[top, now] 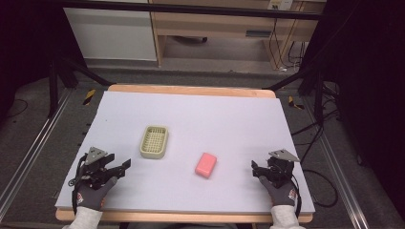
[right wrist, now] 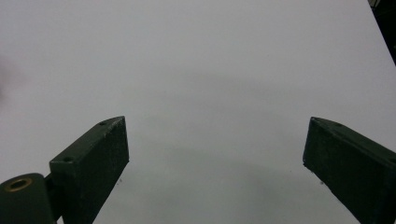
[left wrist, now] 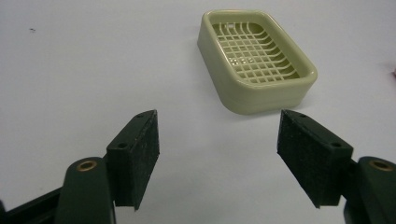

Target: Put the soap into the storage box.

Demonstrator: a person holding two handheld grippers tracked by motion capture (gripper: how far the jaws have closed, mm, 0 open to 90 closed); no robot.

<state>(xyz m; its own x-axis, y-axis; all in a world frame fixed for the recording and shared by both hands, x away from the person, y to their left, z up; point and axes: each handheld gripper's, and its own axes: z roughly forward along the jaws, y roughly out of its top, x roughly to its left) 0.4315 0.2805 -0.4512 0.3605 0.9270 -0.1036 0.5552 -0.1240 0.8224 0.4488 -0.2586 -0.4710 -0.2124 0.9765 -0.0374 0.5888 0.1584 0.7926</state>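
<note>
A pale green soap dish [top: 154, 141] with a grid bottom lies on the white table top [top: 215, 114], left of centre. A pink bar of soap [top: 206, 165] lies to its right, nearer the front. My left gripper [top: 122, 167] rests at the front left, open, with nothing between its pads. From the left gripper view the soap dish [left wrist: 256, 59] sits ahead and to the right of the left gripper [left wrist: 217, 147]. My right gripper [top: 255, 169] rests at the front right, open and empty. In its own view the right gripper [right wrist: 215, 151] faces bare table.
The table's wooden edge [top: 191, 89] shows at the back and front. Dark floor, rails and cables surround the table. A wooden desk [top: 215, 28] stands beyond the far side.
</note>
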